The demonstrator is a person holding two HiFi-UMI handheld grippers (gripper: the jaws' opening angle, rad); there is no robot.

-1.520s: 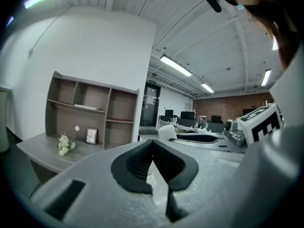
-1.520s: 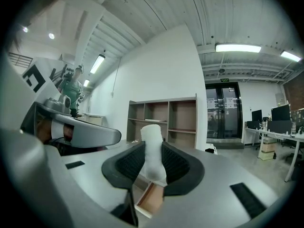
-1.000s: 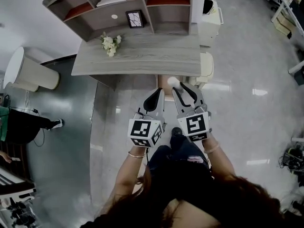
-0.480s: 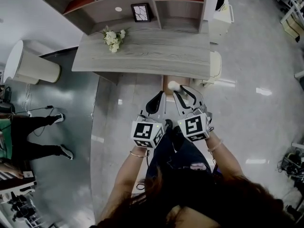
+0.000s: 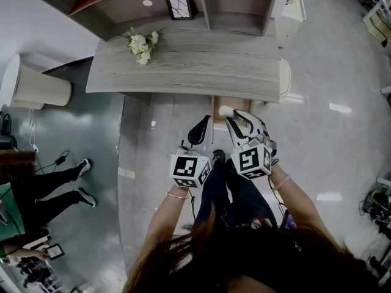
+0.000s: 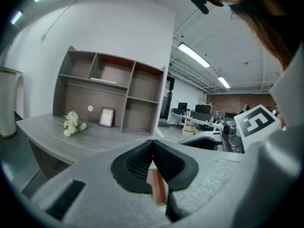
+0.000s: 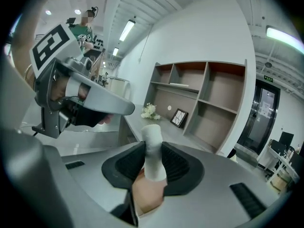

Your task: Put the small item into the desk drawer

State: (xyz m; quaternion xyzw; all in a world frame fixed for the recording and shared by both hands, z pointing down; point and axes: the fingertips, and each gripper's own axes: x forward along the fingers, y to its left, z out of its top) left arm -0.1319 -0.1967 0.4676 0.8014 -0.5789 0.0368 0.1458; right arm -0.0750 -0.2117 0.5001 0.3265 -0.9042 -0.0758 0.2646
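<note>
The small item is a short white cylinder, and my right gripper is shut on it, just short of the desk's front edge. In the right gripper view the item stands upright between the black pads, sticking out past them. My left gripper hangs beside it on the left, shut, its pads meeting with nothing between them. A tan wooden panel shows under the front edge of the grey wood-grain desk; I cannot tell whether it is the drawer.
White flowers lie on the desk's left part. Behind them is a shelf unit with a framed picture. A white cabinet adjoins the desk's right end. A white cylindrical unit and a bystander's legs are at the left.
Both grippers have come closer to the desk's front edge, the right one still shut on the white item. The bystander at the left has walked on.
</note>
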